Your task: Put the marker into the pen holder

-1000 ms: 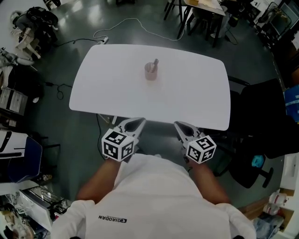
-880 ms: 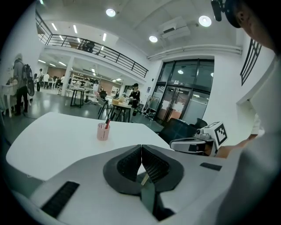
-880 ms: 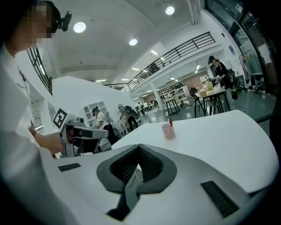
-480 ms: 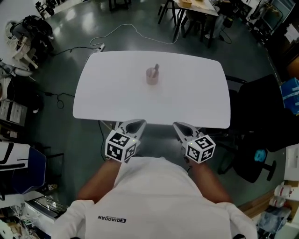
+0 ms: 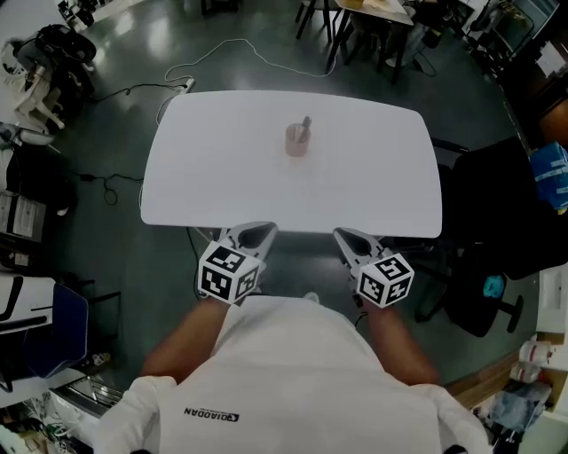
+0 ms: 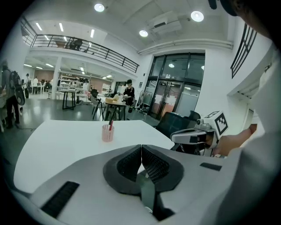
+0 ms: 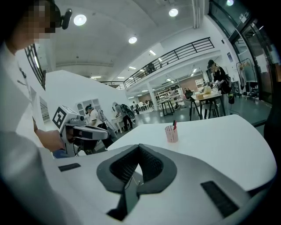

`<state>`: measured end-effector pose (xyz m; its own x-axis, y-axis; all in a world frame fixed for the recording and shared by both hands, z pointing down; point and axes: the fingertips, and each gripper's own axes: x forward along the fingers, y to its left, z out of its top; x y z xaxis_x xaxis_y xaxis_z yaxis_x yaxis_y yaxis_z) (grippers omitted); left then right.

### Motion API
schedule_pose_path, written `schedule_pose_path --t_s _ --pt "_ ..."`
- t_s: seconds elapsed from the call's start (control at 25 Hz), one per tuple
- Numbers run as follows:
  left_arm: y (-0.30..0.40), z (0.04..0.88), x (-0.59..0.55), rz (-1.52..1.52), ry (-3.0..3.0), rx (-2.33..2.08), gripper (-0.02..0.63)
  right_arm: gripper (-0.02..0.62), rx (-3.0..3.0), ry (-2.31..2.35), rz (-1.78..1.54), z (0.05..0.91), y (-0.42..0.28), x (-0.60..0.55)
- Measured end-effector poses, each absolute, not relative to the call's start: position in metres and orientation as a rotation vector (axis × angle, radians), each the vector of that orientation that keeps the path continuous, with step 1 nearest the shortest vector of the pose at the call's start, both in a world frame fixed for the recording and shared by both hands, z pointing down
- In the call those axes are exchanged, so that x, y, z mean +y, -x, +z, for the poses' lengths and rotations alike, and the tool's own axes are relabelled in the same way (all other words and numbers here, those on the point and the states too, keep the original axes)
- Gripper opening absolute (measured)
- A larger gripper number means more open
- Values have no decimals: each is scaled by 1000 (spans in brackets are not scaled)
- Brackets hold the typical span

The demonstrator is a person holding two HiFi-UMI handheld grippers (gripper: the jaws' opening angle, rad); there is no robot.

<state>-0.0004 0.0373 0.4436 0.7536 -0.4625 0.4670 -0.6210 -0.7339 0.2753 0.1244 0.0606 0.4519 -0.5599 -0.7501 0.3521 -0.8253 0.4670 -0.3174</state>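
Observation:
A pink pen holder point(image 5: 296, 140) stands near the middle of the white table point(image 5: 222, 168), toward its far side. A marker point(image 5: 305, 126) stands inside it, leaning right. The holder point(image 6: 107, 132) with its red-tipped marker point(image 6: 110, 125) shows small in the left gripper view, and the holder point(image 7: 171, 134) shows likewise in the right gripper view. My left gripper point(image 5: 251, 238) and right gripper point(image 5: 349, 241) hang side by side just short of the table's near edge, close to my body. Both are shut with nothing between the jaws.
A black office chair point(image 5: 506, 222) stands at the table's right. Cables point(image 5: 222, 62) trail on the floor beyond the far edge. Racks and gear point(image 5: 35, 53) crowd the left side; desks and chairs point(image 5: 373, 22) stand further back.
The view has shifted slightly, so the table and holder sit a little differently in frame. Both grippers stay where they were, shut, near the table's near edge.

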Motion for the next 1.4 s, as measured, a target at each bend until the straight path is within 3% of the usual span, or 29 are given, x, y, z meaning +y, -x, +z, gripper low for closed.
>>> schedule_pose_path --t_s 1.4 --pt "9 453 41 515 -2533 -791 29 18 -2508 -1408 686 459 -115 73"
